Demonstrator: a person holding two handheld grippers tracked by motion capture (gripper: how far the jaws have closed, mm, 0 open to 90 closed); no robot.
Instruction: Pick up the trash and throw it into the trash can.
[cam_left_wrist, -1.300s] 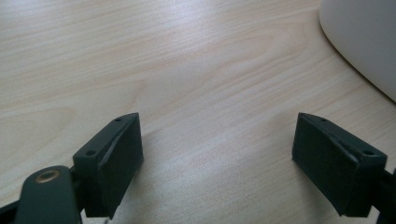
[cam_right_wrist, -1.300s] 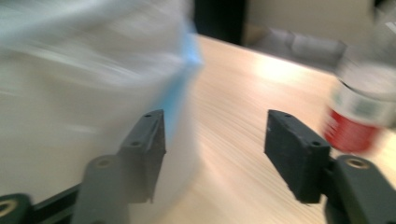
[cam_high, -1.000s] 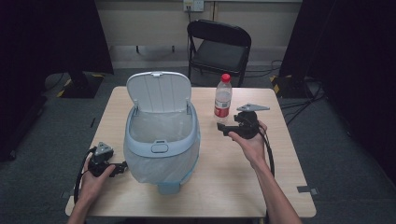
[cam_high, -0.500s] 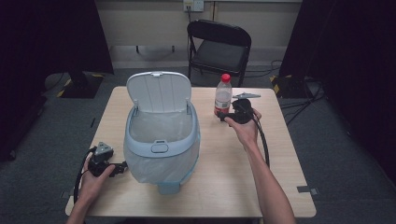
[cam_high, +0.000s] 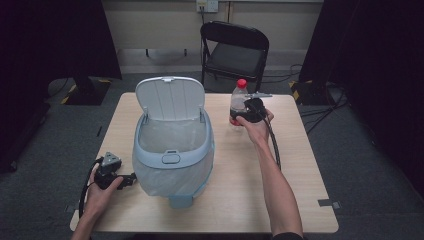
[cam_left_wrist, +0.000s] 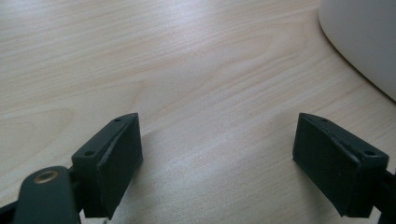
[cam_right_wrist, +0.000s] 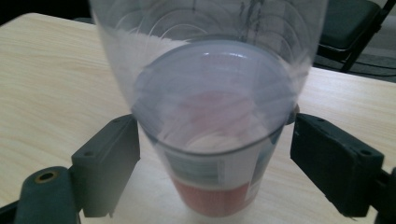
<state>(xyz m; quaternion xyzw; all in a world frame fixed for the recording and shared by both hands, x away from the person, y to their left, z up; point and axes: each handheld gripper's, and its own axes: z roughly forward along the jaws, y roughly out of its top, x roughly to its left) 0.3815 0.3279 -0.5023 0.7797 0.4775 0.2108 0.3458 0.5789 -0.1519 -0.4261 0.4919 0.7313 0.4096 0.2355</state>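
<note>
At the far right of the bench, the right tongs are being brought up against the bottle, where a second ago they were being held well short of it, out over bare wood. The gap has been closed in two short steps, and the bottle itself is being left upright on its spot beside the bin, just off the raised lid. From this it is being judged that a grasp is being prepared: the bottle is probably being lined up for a lift toward the open, bag-lined bin, and closing on it is the step at hand. The left tongs are being kept where they were, low at the near left by the bin's base.

In the right gripper view, what the high view is hiding behind the hand is being made plain: the bottle is being straddled by the right tongs, the jaws being held apart on either side of its clear body, above the red label, with a sliver of space at each pad, so nothing is being clamped yet. The bottle is also being shown as transparent and seemingly empty. In the left gripper view, the left tongs are being shown spread wide over bare wood, with nothing between them and the pale wall of the bin curving past at upper right. The high view alone is giving the layout: bottle behind and to the right of the bin, and a chair beyond the bench.
</note>
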